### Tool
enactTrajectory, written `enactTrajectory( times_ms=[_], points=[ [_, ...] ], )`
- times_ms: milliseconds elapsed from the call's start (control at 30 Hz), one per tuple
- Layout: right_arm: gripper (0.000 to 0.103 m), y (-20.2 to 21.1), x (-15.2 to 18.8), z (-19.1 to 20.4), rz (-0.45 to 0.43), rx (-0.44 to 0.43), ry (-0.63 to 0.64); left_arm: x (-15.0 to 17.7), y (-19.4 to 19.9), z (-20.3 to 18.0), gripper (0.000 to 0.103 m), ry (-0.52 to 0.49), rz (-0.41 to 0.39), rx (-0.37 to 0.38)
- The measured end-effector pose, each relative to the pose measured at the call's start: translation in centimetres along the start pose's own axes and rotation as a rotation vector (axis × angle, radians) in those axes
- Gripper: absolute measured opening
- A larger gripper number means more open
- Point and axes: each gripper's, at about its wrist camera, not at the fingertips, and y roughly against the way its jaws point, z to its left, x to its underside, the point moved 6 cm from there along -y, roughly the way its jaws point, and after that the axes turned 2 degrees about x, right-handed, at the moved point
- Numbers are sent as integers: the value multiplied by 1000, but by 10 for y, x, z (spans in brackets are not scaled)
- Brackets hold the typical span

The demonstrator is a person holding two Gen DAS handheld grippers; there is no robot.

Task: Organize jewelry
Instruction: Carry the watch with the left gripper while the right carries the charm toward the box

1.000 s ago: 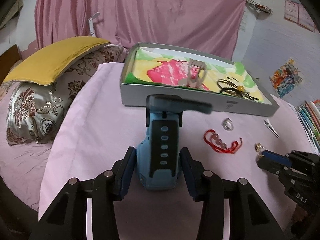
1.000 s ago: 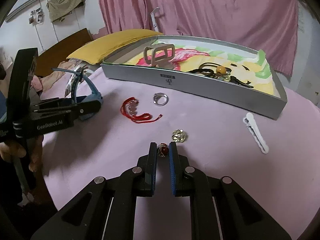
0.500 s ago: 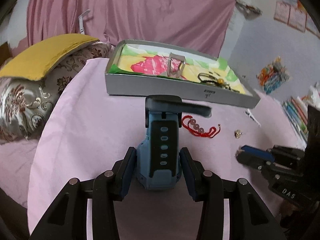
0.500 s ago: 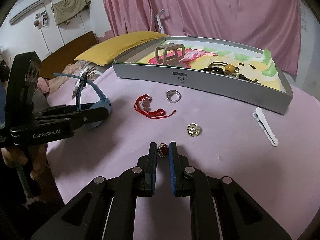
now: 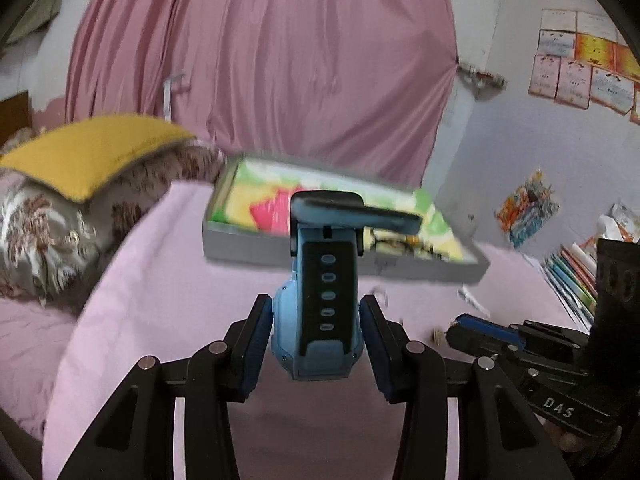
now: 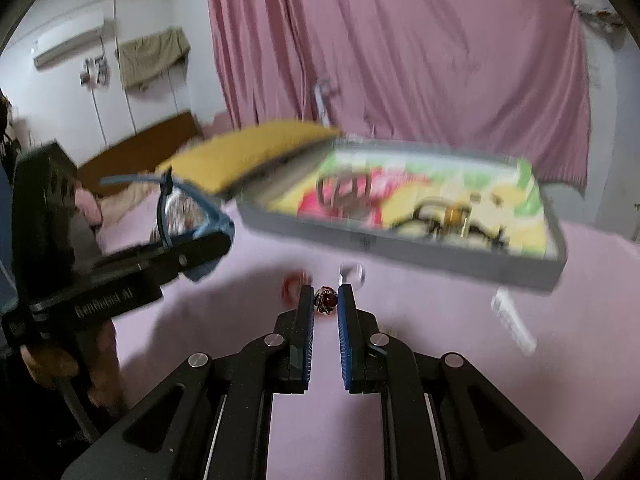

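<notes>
My left gripper is shut on a blue watch, its strap sticking up and forward above the pink cloth. In the right wrist view the same watch hangs at the left in the left gripper. My right gripper is shut on a small ring with a red stone, held off the cloth. Ahead lies the grey tray with a colourful lining, blurred by motion. It holds a hair claw and black hair ties.
On the cloth before the tray lie a red bracelet, a silver ring and a white clip. A yellow cushion on a patterned pillow sits at the left. Books stand at the right edge.
Both grippers have risen from the cloth and tipped upward, each keeping its hold. The tray and the loose pieces now sit lower and are blurred.
</notes>
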Motion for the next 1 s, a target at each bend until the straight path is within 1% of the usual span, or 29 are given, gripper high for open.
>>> enactTrajectory(
  times_ms=[67,133,233,400,500,633,767,867,1000],
  points=[
    [10,4,-13,-1,-57,12,-1,-8,1,-3,42,-2,-40,5],
    [10,7,-26,-3,-118,49,11,-17,1,-7,42,-14,-80,7],
    [10,7,-42,-6,-178,89,24,-31,0,-12,42,-43,-135,-3],
    [10,7,-65,-10,-230,122,36,-57,-1,-19,42,-87,-227,-6],
    [10,5,-78,-12,-258,142,42,-67,-8,-22,42,-109,-252,-11],
    [10,1,-86,-12,-286,171,49,-75,-22,-19,42,-122,-257,-25],
    [10,-6,-90,-12,-290,202,57,-78,-39,-10,42,-115,-229,-45],
    [10,-16,-90,-18,-271,208,45,-80,-49,-3,41,-100,-201,-59],
    [10,-32,-88,-25,-222,214,30,-78,-64,8,41,-74,-145,-73]
  ],
)
